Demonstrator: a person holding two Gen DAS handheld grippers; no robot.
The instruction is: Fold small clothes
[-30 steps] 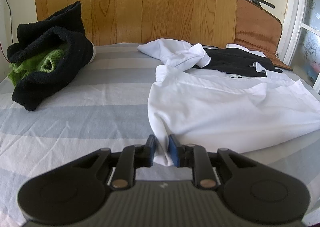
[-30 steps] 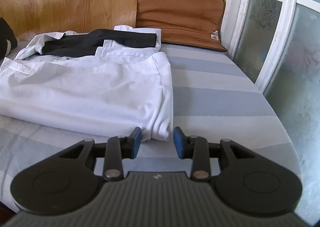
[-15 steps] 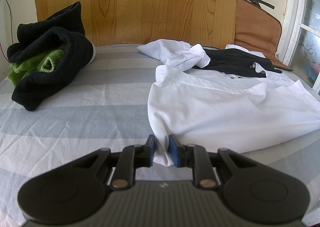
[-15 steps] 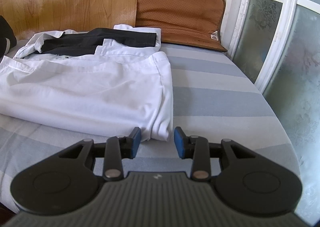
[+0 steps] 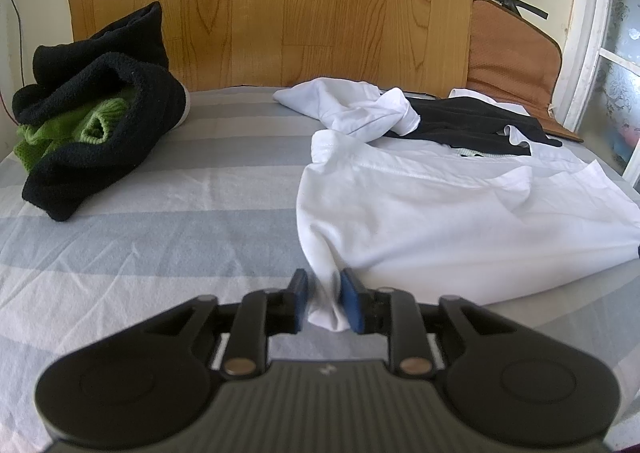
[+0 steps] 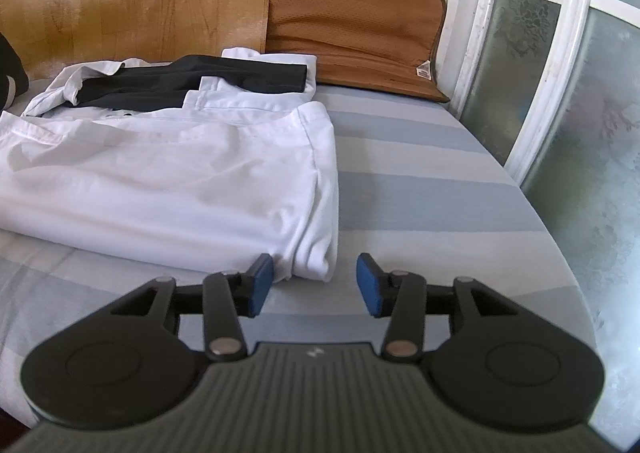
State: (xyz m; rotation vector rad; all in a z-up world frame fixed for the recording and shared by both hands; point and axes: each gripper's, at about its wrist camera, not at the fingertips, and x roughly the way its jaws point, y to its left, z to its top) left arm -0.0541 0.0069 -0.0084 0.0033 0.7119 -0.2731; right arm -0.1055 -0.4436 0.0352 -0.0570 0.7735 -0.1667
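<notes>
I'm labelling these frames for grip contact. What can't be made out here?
- Left wrist view: the white shirt corner in the left gripper is motion-blurred; its hem is unreadable.
- Left wrist view: most of the green knit is hidden by the black garment.
- Right wrist view: the right gripper hides the sheet below it.

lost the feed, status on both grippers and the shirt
Left hand-held gripper shut on white shirt corner. Right hand-held gripper open at other corner. Nothing in the way.

both my wrist views sit low over the striped bed (image 5: 160, 221), facing the headboard at 12 o'clock. they share the white shirt (image 5: 440, 213) (image 6: 180, 181), close ahead in each.
</notes>
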